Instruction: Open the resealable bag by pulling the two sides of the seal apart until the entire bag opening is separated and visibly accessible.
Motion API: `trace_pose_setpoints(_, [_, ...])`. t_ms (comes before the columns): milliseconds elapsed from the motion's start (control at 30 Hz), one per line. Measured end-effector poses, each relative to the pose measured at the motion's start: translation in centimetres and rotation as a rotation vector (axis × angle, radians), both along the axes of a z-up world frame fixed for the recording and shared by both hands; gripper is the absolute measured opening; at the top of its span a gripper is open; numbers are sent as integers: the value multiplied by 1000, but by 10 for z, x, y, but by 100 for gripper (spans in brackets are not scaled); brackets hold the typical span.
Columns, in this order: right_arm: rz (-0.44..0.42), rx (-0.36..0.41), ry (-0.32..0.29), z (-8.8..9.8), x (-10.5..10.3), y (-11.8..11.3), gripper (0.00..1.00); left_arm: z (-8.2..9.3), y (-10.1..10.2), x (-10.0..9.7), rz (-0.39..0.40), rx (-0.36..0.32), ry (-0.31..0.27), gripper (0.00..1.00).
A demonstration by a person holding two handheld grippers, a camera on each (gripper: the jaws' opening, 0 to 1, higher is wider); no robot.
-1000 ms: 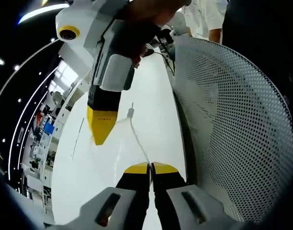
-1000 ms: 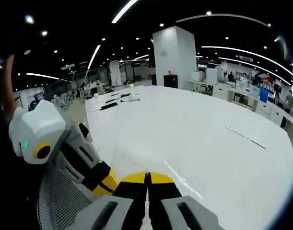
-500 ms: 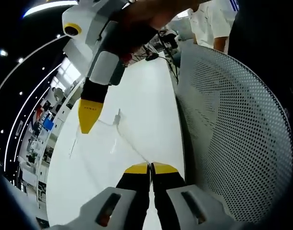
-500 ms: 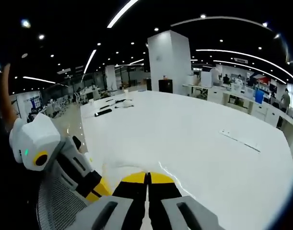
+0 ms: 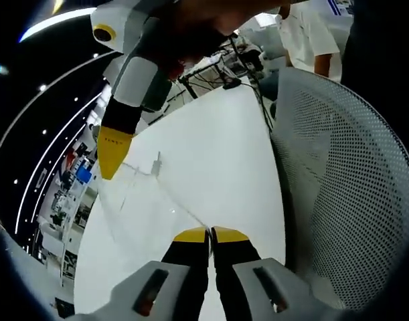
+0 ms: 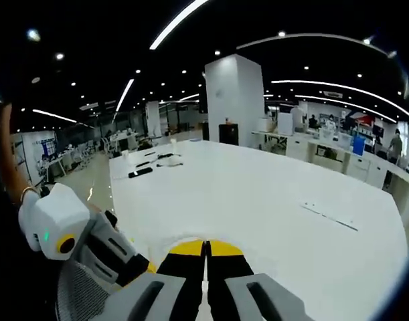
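Clear resealable bag (image 5: 165, 200) hangs stretched over the white bench (image 5: 217, 154), near its edge by the mesh chair back (image 5: 351, 194). Left hand-held gripper (image 5: 209, 234): jaws shut on one side of the bag's seal. Right hand-held gripper (image 5: 110, 157) w/ yellow tip, closed on the other side, well apart from the left one; seal line taut btwn them. In right gripper view, right gripper's jaws are pressed together; bag film there too faint to tell. Person in white shirt (image 5: 308, 40) beyond the bench's far edge.
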State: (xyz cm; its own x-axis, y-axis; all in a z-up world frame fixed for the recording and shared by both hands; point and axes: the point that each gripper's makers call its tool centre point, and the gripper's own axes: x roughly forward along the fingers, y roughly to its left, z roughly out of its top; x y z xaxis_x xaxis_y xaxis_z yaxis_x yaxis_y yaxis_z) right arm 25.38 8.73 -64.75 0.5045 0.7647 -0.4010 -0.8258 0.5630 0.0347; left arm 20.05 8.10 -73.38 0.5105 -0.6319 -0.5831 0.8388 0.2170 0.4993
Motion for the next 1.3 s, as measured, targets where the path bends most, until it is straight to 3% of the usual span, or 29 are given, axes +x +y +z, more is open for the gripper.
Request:
trace_pose_setpoints(200, [1, -34, -23, -6, 7, -3, 0, -3, 0, 9, 27, -10, 6, 0])
trace_pose_setpoints(467, [2, -54, 54, -38, -4, -8, 0, -22, -6, -8, -10, 28, 82, 0])
trace_pose_setpoints(700, [0, -100, 128, -78, -22, -10, 0, -42, -3, -21, -1, 56, 151, 0])
trace_pose_setpoints(967, [1, -136, 156, -104, -32, -6, 0, -29, -1, -17, 68, -36, 154, 3])
trace_pose_setpoints(1067, [-5, -155, 152, -111, -30, -5, 0, -24, -2, -18, 107, -125, 201, 11])
trace_pose_setpoints(1200, [7, -184, 146, -119, -27, -5, 0, -18, 9, -16, 143, -135, 188, 18])
trace_pose_setpoints(1300, [16, -214, 142, -127, -25, -7, 0, -12, 15, -15, 205, -200, 227, 20])
